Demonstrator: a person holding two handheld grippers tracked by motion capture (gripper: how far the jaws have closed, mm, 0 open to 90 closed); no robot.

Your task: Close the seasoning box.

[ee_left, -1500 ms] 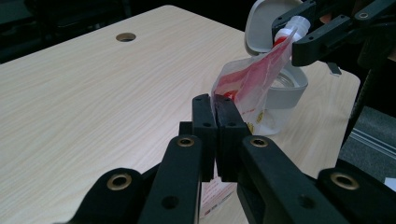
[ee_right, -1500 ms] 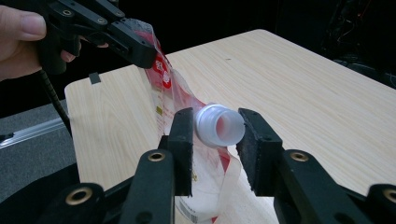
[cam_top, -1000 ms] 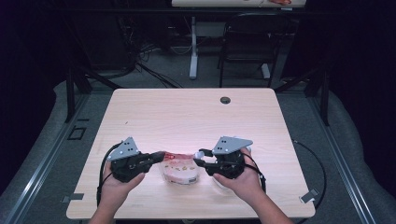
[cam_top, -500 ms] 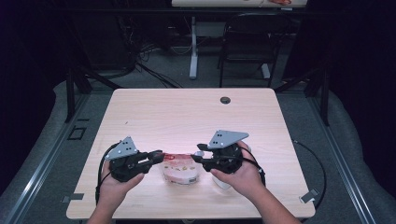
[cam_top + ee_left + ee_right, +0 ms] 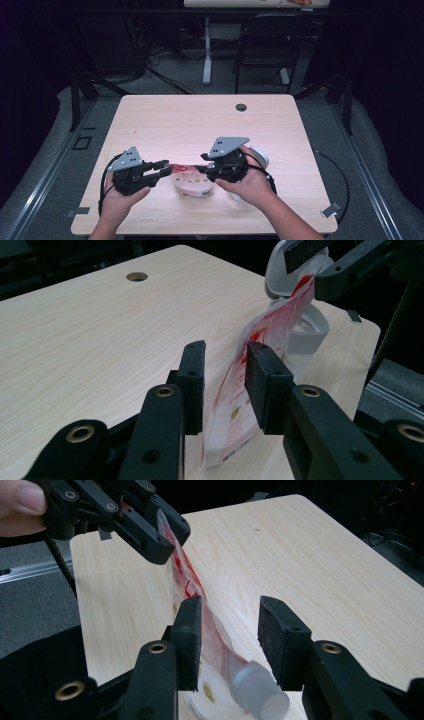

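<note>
left gripper (image 5: 225, 385): I have just been opening its jaws, pouch (image 5: 260, 370) loose between them | right gripper (image 5: 227, 635): jaws wide around pouch's spout | risk: unsupported pouch flops onto table (image 5: 200, 120), missing the white container (image 5: 305, 330).

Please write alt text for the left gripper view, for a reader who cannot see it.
A red and white pouch stands between the open black left tongs, with a gap on both sides. Its far end reaches the right tongs, above a white container on the wooden table.

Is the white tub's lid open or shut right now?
Open: in the left gripper view the hinged lid stands up behind the tub, leaving its mouth uncovered.
</note>
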